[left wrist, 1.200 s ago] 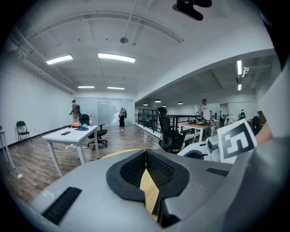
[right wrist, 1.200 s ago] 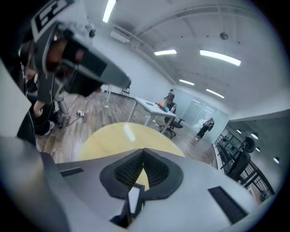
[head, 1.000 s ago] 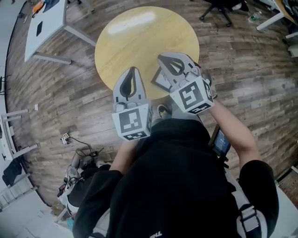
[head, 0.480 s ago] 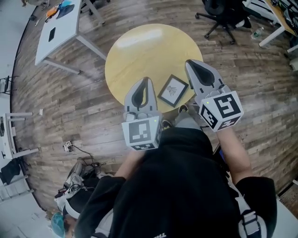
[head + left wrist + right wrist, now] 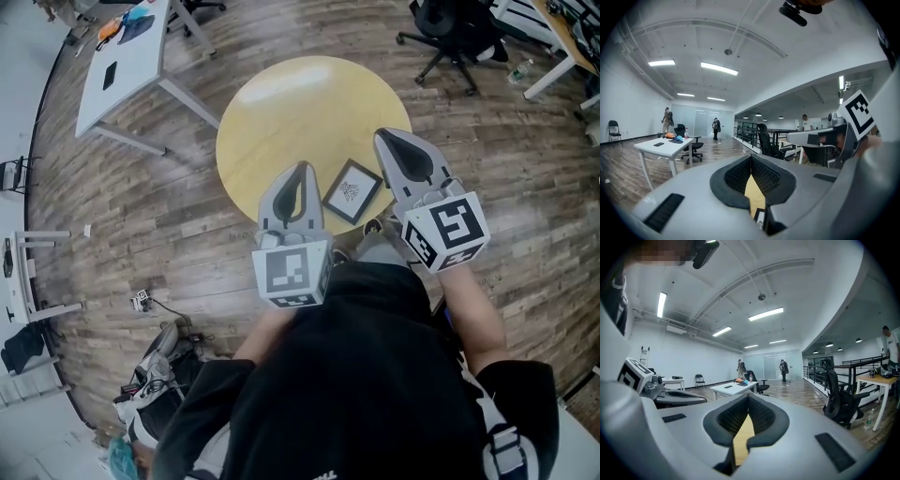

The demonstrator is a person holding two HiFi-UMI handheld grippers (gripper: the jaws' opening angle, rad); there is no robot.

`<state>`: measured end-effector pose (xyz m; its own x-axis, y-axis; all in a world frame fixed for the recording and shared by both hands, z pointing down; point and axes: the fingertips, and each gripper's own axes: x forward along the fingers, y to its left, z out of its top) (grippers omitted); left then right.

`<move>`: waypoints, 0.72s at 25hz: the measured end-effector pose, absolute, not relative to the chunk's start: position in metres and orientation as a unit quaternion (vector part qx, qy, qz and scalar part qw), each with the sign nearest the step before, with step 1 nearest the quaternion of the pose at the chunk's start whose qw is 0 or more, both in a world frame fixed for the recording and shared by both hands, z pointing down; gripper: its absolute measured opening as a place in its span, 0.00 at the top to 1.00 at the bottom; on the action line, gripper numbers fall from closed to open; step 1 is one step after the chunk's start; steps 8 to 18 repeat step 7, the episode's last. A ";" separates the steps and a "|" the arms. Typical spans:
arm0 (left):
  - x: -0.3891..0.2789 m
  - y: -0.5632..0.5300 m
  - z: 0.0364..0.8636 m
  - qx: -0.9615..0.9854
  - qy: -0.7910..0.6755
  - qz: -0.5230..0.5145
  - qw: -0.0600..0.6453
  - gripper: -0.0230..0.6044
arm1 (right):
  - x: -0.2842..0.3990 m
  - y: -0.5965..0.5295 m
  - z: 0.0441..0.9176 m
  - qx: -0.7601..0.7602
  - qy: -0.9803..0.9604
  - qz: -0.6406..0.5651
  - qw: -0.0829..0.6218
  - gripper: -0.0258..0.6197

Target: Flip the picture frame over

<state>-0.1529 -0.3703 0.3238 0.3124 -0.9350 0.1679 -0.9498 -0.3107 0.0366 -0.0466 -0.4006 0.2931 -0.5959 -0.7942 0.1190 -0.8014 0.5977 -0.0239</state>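
yellow wooden table (image 5: 281, 122); black picture frame (image 5: 352, 191) with white mat; brown plank floor (image 5: 141, 216); white desk (image 5: 131, 66).

**Inspector A:** Any legible text, labels, brands or numbers?

**Inspector B:** None; only black-and-white square code patterns; one on the left cube (image 5: 291, 272), carried by the left gripper (image 5: 301, 172); one on the right cube (image 5: 450, 230), carried by the right gripper (image 5: 387, 141); no letters in either.

**Inspector A:** And the picture frame (image 5: 352, 191)?

**Inspector B:** A small grey motif, too small to read; pale print at the lower edge of the person's black top (image 5: 356, 375) is cut off; illegible.
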 end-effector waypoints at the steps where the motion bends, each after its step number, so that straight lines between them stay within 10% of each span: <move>1: -0.153 -0.371 0.324 0.808 -0.583 0.058 0.064 0.93 | -0.046 -0.401 0.294 0.447 -0.893 0.037 0.049 0.93; 18: -0.155 -0.373 0.324 0.808 -0.582 0.059 0.066 0.93 | -0.046 -0.406 0.294 0.446 -0.893 0.048 0.042 0.93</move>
